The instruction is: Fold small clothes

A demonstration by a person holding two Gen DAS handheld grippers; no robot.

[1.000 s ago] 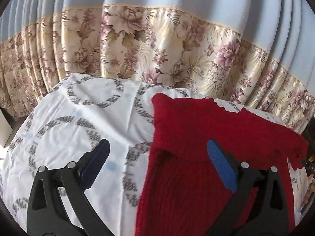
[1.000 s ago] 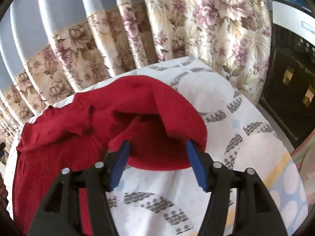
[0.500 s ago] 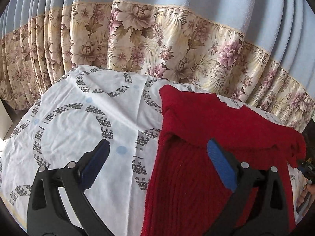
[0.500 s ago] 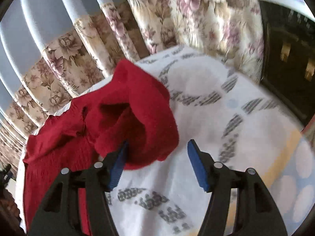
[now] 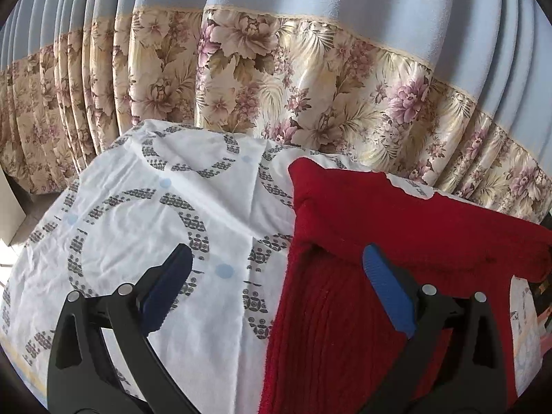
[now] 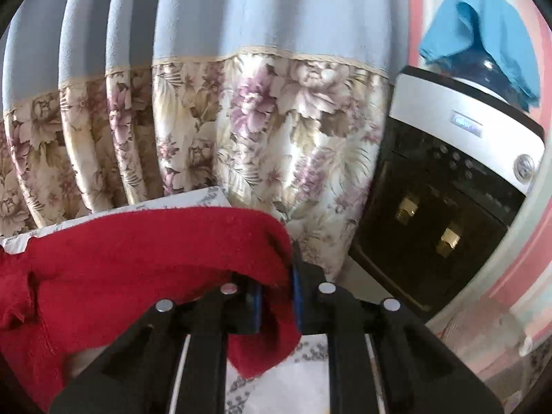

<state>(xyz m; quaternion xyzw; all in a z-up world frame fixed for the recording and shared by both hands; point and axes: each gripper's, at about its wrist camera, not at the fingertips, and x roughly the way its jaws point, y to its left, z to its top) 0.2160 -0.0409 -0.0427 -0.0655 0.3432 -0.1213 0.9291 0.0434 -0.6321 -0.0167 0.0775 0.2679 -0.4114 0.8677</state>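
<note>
A red knitted sweater (image 5: 396,241) lies on the white patterned sheet (image 5: 155,214), on its right half, with its upper part folded over. My left gripper (image 5: 276,289) is open and empty, hovering over the sweater's left edge. My right gripper (image 6: 276,296) is shut on the red sweater (image 6: 138,241), pinching a fold of its edge and holding it lifted above the sheet (image 6: 276,379).
A blue curtain with a floral border (image 5: 276,86) hangs close behind the sheet-covered surface. In the right wrist view a black and silver appliance (image 6: 448,186) stands at the right, with a blue cloth (image 6: 483,34) draped on top of it.
My right gripper has closed on the sweater's edge and lifted it, tilting up toward the curtain. My left gripper has drifted slightly back and stays open.
</note>
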